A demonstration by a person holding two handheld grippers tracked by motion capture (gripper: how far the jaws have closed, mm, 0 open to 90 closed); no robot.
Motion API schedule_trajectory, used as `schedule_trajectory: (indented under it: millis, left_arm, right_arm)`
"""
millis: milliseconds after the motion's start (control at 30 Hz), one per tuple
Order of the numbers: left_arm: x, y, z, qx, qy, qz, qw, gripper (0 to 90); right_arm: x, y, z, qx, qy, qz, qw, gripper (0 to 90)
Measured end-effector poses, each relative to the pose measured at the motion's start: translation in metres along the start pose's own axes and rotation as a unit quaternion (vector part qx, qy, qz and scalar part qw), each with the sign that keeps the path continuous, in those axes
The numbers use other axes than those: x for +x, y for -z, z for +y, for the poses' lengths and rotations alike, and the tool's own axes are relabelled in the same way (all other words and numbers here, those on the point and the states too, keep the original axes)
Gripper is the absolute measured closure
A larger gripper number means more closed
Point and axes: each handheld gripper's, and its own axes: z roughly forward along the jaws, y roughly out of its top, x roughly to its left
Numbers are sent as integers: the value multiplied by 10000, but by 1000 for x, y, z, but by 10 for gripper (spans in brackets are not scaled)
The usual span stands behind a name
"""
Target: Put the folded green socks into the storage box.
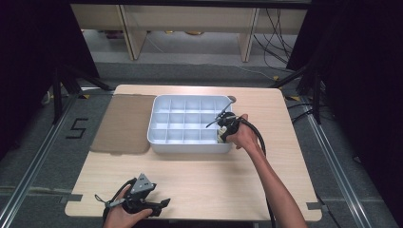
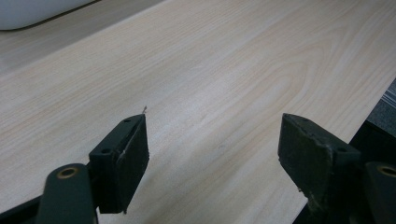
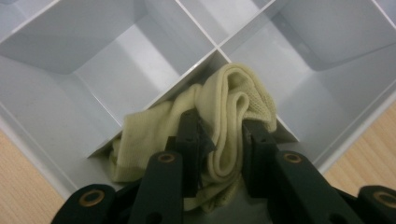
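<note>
A person stood at a pale wooden surface [image 1: 199, 175], holding a gripper in each hand. The right gripper [image 3: 219, 140] reached into a white tray [image 1: 161, 140] divided into many small square compartments, which sat near the middle of the surface. Its two black jaws were clenched on a folded pale yellow cloth [image 3: 224, 107], most likely a sock, with the fabric bunched between them. The cloth sat in a compartment at the tray's near right corner, draped partly against the dividers. From above, the right gripper [image 1: 227, 124] hovered over that corner, its cable trailing back along the forearm.

The left gripper [image 1: 142, 197] rested low at the near left edge of the surface, well apart from the tray. Its jaws stood wide and released, with bare wood between them [image 2: 212, 140].

A brown mat [image 1: 121, 123] lay flat just left of the tray.
</note>
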Motion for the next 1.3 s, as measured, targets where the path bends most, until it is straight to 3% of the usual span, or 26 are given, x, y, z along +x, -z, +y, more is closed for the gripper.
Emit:
schedule_trajectory:
  millis: [200, 400, 433, 467, 800, 867, 967, 1033, 1067, 1167, 1267, 1300]
  left_arm:
    - [1, 0, 0, 35, -137, 57, 9999, 240]
    - [1, 1, 1, 7, -115, 11, 9999, 240]
    - [0, 0, 0, 1, 1, -1, 10000, 240]
    - [0, 0, 0, -23, 24, -2, 10000, 240]
    - [0, -1, 0, -20, -55, 15, 10000, 239]
    - [0, -1, 0, -23, -55, 10, 10000, 239]
    - [1, 0, 0, 56, -130, 4, 9999, 239]
    - [0, -1, 0, -20, -52, 3, 10000, 239]
    - [0, -1, 0, -24, -50, 5, 10000, 239]
    - [1, 0, 0, 10, -108, 11, 9999, 239]
    - [0, 0, 0, 4, 1, -6, 10000, 239]
    - [1, 1, 1, 4, -87, 12, 10000, 239]
  right_arm:
    - [2, -2, 1, 69, 45, -24, 10000, 728]
    - [6, -11, 2, 223, 183, 56, 9996, 718]
    - [5, -11, 2, 187, 299, 51, 9994, 713]
    - [6, -10, 2, 204, 211, 86, 9995, 707]
    - [1, 7, 1, -71, 10, 129, 9999, 601]
    - [-1, 18, 0, -244, -9, 132, 9996, 594]
    - [0, 30, 0, -291, -285, 134, 9991, 606]
    - [-1, 38, 1, -403, -272, 115, 9988, 609]
    - [-4, 39, 1, -581, -29, 89, 9983, 612]
    - [-5, 47, 1, -650, -117, 79, 9978, 611]
    - [-6, 51, 1, -824, -225, 108, 9963, 604]
    - [-7, 53, 0, -840, -240, 98, 9961, 603]
